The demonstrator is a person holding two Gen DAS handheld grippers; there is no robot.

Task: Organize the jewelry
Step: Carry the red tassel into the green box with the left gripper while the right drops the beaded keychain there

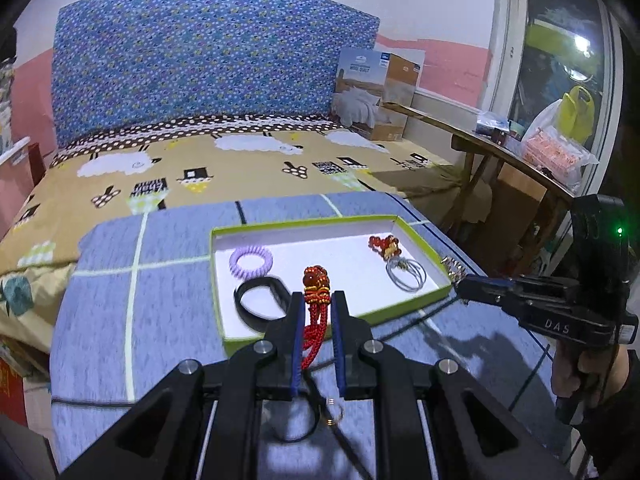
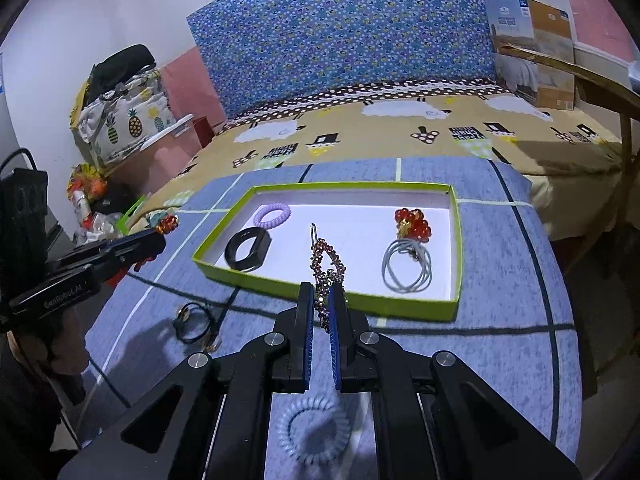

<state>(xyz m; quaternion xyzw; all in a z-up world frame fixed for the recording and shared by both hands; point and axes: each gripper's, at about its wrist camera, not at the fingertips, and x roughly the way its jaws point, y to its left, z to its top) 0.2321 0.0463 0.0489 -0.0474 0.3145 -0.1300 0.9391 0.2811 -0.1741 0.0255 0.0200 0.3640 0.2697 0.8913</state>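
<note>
Left wrist: jaws pinching red tassel charm (image 1: pixel 316 300) | right wrist: jaws pinching beaded hairpin (image 2: pixel 326 276)

Black grippers (image 1: pixel 316 304) (image 2: pixel 322 296): blue-lined jaws, silver screws, white lettering, one green light.

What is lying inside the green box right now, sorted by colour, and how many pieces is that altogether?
Purple: 1, the spiral hair tie
Black: 1, the band
Red: 1, the bead cluster
Grey: 1, the bundle of elastic loops
Total: 4 pieces in the green box
</note>
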